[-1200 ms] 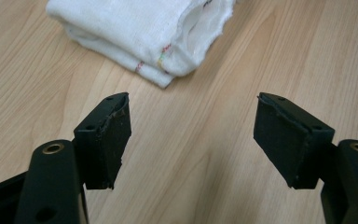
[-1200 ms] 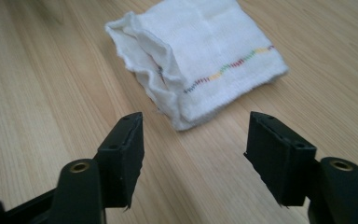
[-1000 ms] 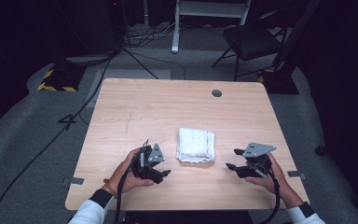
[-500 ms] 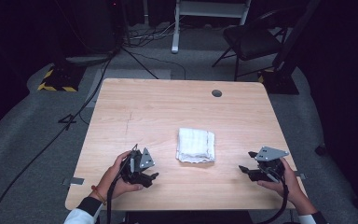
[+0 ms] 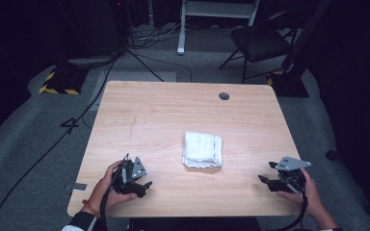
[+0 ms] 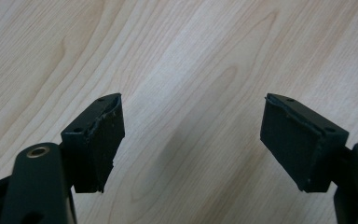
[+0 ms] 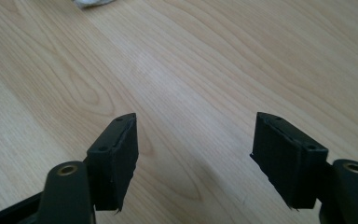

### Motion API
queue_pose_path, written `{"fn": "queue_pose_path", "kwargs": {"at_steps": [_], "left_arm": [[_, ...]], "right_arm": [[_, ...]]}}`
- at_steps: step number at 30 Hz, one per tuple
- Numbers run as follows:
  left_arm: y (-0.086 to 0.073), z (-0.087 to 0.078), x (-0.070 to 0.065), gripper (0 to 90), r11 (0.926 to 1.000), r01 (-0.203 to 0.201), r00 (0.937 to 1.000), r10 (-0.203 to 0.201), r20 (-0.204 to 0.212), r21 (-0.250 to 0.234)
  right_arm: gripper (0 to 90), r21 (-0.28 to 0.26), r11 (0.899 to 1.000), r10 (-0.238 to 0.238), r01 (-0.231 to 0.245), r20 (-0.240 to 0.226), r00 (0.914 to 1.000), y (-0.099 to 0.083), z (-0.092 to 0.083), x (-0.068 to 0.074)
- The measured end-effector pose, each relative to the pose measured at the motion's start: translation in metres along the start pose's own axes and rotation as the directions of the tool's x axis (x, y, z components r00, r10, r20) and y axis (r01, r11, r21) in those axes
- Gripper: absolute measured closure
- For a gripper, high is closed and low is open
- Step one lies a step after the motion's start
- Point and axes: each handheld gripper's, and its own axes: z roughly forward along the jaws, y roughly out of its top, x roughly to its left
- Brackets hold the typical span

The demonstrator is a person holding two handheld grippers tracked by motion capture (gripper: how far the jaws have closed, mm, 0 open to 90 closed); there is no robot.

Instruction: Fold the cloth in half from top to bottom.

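Both our claws, left claw (image 5: 147, 184) and right claw (image 5: 265, 179), gape empty, jaws just widening; the folded towel (image 5: 202, 149) lies between them, well clear — a one-sided grab could unfold it.

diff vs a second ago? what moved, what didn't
Both hands drew back from the folded white towel toward the table's near corners: left gripper left, right gripper right. The jaws of both have just been opening, with nothing between them. The towel lies as before, mid-table, untouched.
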Motion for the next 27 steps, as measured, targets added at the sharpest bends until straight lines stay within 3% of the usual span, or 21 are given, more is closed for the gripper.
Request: {"fn": "queue_pose_path", "kwargs": {"at_steps": [7, 13, 15, 17, 19, 23, 27], "left_arm": [[-0.013, 0.005, 0.004, 21.2, 0.9999, 0.008, 0.9998, -0.008, -0.016, 0.012], [-0.024, 0.005, 0.01, 20.7, 0.9981, 0.059, 0.998, -0.058, 0.023, -0.019], [-0.029, 0.005, 0.014, 20.5, 0.9965, 0.077, 0.996, -0.076, 0.048, -0.03], [-0.036, 0.004, 0.018, 19.9, 0.9934, 0.108, 0.9916, -0.105, 0.076, -0.039], [-0.043, 0.004, 0.023, 19.5, 0.9845, 0.166, 0.9811, -0.159, 0.11, -0.056], [-0.058, 0.002, 0.025, 18.0, 0.9759, 0.179, 0.9808, -0.167, 0.1, -0.125], [-0.059, 0.001, 0.025, 17.6, 0.9738, 0.192, 0.9796, -0.182, 0.085, -0.123]], "right_arm": [[30.7, 0.003, 0.996, 0.087, -0.087, -0.009, 0.9962, -0.021, -0.003, -0.014], [29.6, 0.004, 0.989, 0.148, -0.148, -0.014, 0.9889, -0.04, -0.006, -0.023], [29.2, -0.026, 0.983, 0.18, -0.181, -0.028, 0.9833, -0.047, -0.007, -0.025], [29.1, -0.052, 0.978, 0.199, -0.201, -0.025, 0.9796, -0.052, -0.009, -0.026], [28.0, -0.055, 0.979, 0.197, -0.197, -0.005, 0.9805, -0.054, -0.01, -0.026], [25.5, -0.067, 0.976, 0.206, -0.205, 0.01, 0.9784, -0.056, -0.01, -0.024], [23.9, -0.064, 0.975, 0.215, -0.213, 0.021, 0.9765, -0.056, -0.01, -0.024]]}}
